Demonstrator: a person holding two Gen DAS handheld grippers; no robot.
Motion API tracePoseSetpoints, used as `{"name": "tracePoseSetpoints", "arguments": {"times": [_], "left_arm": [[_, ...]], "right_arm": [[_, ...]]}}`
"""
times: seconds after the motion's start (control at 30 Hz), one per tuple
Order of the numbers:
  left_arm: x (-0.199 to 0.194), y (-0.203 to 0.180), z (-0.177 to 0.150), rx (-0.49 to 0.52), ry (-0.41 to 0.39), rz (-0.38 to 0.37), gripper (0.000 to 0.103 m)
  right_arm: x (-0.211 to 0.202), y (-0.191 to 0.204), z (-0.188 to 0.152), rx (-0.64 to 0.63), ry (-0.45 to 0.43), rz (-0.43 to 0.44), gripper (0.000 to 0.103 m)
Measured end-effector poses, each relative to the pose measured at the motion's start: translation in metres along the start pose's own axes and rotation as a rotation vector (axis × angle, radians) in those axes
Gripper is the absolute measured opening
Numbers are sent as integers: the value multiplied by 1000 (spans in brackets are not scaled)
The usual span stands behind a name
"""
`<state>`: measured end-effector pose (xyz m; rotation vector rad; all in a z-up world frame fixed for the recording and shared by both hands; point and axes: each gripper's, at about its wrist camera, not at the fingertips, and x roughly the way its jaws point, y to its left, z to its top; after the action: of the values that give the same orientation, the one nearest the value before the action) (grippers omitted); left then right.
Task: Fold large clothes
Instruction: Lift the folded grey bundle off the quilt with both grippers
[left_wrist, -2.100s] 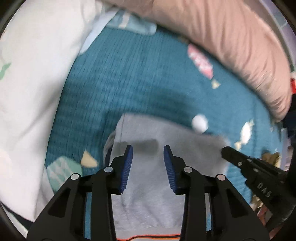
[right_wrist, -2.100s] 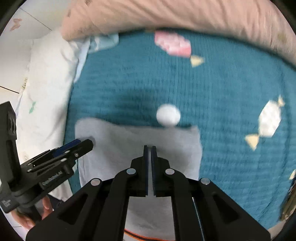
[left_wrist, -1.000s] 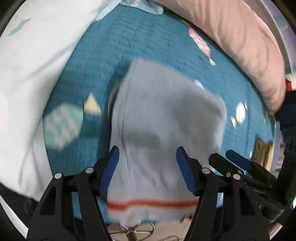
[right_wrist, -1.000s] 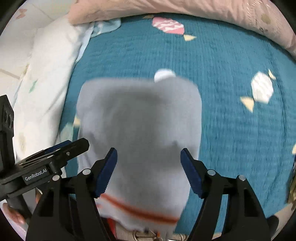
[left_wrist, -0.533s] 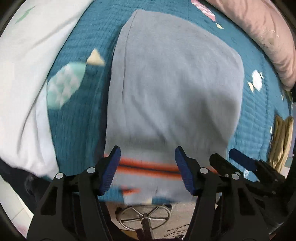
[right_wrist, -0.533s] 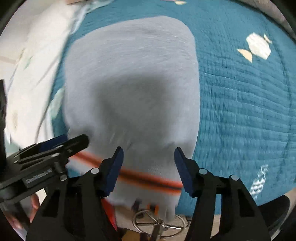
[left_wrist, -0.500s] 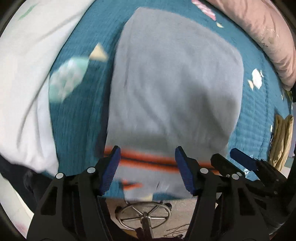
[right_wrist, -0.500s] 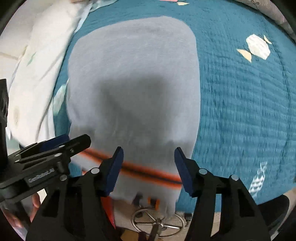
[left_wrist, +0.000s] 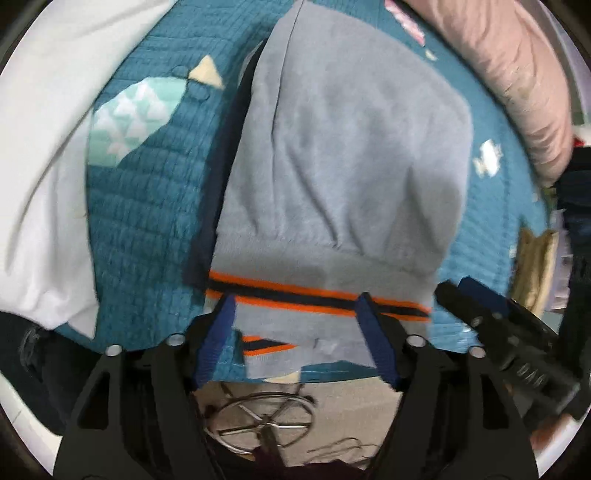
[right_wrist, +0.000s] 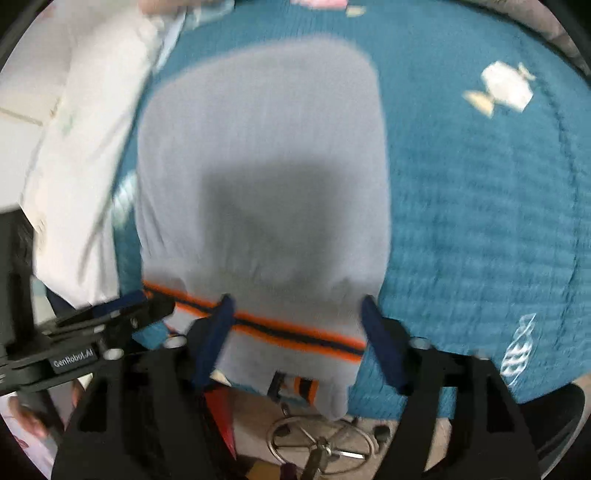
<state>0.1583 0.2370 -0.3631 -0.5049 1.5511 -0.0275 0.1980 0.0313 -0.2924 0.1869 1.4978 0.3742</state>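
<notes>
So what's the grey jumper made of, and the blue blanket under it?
The grey jumper looks like soft, matte knit, probably cotton or wool: it creases gently and has a ribbed hem with orange and navy stripes. The blue blanket looks like quilted cotton, with stitched ridges and sewn-on candy shapes.

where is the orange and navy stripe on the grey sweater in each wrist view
Left wrist: the stripe crosses the lower middle, just above the left gripper, on the grey sweater.
Right wrist: the stripe slants across the lower middle, between the fingers of the right gripper.
Shared landmark: the metal wheeled chair base on the floor at the bottom.
</notes>
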Motion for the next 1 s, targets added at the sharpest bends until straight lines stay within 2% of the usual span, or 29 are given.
{"name": "tracePoseSetpoints", "arguments": {"times": [0.13, 0.2, 0.27, 0.3, 0.37, 0.5, 0.57, 0.6, 0.63, 0.67, 0.73, 0.83, 1.0], "left_arm": [[-13, 25, 27, -31, -8, -52, 74], [-13, 37, 39, -53, -3, -107, 75], [-13, 48, 55, -84, 2, -198, 76], [-11, 54, 63, -94, 7, -225, 80], [-5, 63, 69, -112, 19, -247, 81], [6, 81, 83, -137, 51, -352, 85], [9, 84, 84, -142, 44, -393, 85], [9, 89, 86, -143, 37, -395, 86], [6, 95, 86, -144, 26, -349, 86], [4, 97, 86, -140, 28, -344, 86], [8, 100, 87, -124, 49, -405, 89], [20, 91, 92, -78, 72, -431, 92], [32, 78, 113, -41, 130, -493, 94]], "right_arm": [[-10, -24, 24, 45, -49, 26, 78], [-5, -42, 35, 83, -44, 63, 78], [0, -51, 45, 102, -35, 99, 78], [4, -56, 50, 102, -22, 121, 78], [10, -64, 60, 98, -19, 158, 78], [28, -58, 67, 93, 2, 223, 79], [33, -60, 68, 85, -2, 286, 85], [37, -62, 69, 80, -9, 309, 85], [41, -64, 70, 78, -7, 330, 85], [42, -66, 70, 79, -4, 342, 85], [46, -70, 68, 83, -3, 411, 87], [48, -71, 64, 32, -9, 441, 86], [41, -80, 55, -22, -11, 561, 83]]}}
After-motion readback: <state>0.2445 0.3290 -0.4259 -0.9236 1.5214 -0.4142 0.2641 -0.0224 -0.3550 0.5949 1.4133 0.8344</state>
